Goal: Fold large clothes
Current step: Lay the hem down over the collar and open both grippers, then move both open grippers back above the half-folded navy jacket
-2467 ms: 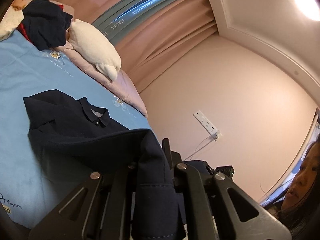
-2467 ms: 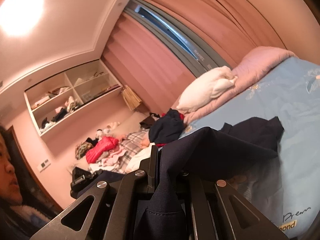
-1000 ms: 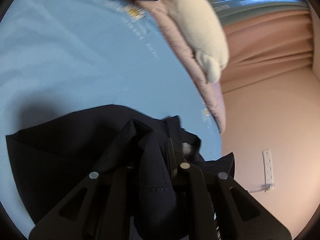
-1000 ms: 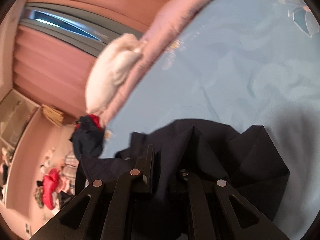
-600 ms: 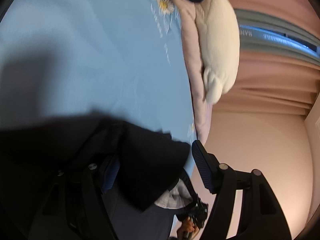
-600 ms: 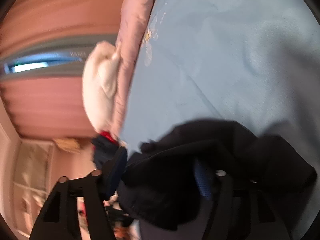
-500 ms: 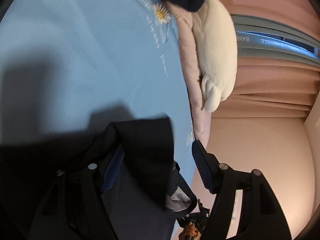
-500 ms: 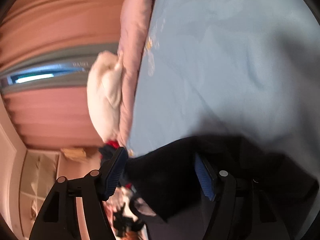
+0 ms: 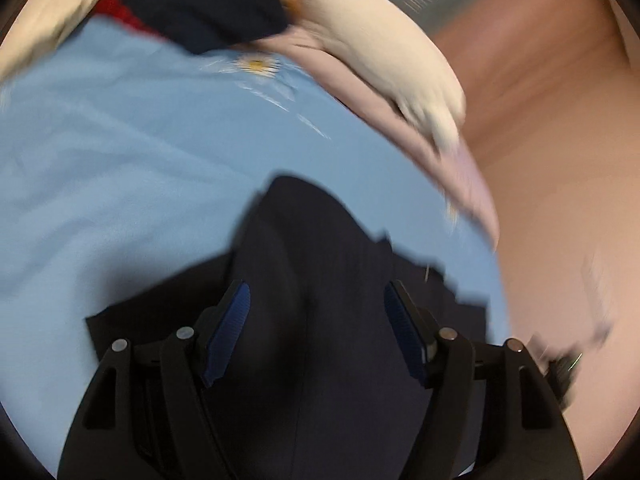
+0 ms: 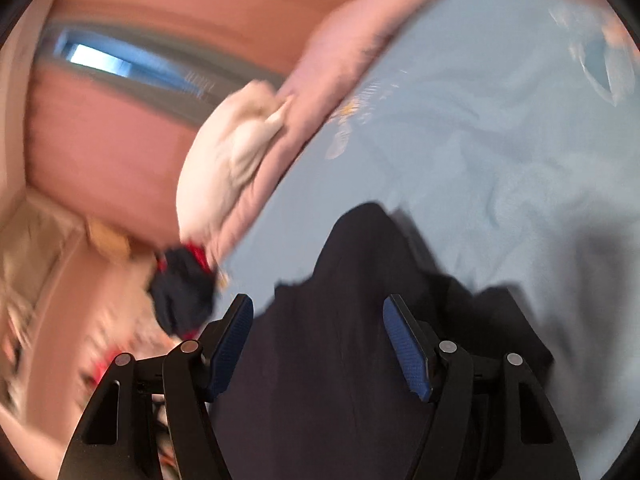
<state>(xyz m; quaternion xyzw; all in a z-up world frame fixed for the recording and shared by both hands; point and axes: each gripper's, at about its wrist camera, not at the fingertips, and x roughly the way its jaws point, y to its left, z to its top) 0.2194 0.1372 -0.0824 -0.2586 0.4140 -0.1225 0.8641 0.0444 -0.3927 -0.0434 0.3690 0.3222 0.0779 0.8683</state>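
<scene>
The dark navy garment (image 9: 320, 280) lies on the light blue bed sheet (image 9: 120, 152), directly under and ahead of both tools. In the left wrist view, the left hand-held gripper (image 9: 318, 328) stands with its jaws wide apart, the blue pads (image 9: 228, 332) clear of the cloth on either side; its jaws have just been opening, and the garment lies below the gap between them rather than pinched in it. A raised fold of the garment peaks just beyond the fingertips. In the right wrist view, the right hand-held gripper (image 10: 318, 344) is likewise spread wide and holds nothing, having also just been opening, with the same garment (image 10: 360, 300) spread beneath its gap and rising to a point ahead. Beyond the garment, along the far edge of the bed, runs a pink quilt (image 9: 440, 152) with a white pillow (image 9: 380, 44) on it, and a heap of dark clothes (image 9: 208, 4) lies at the sheet's far corner. Both views are blurred.
</scene>
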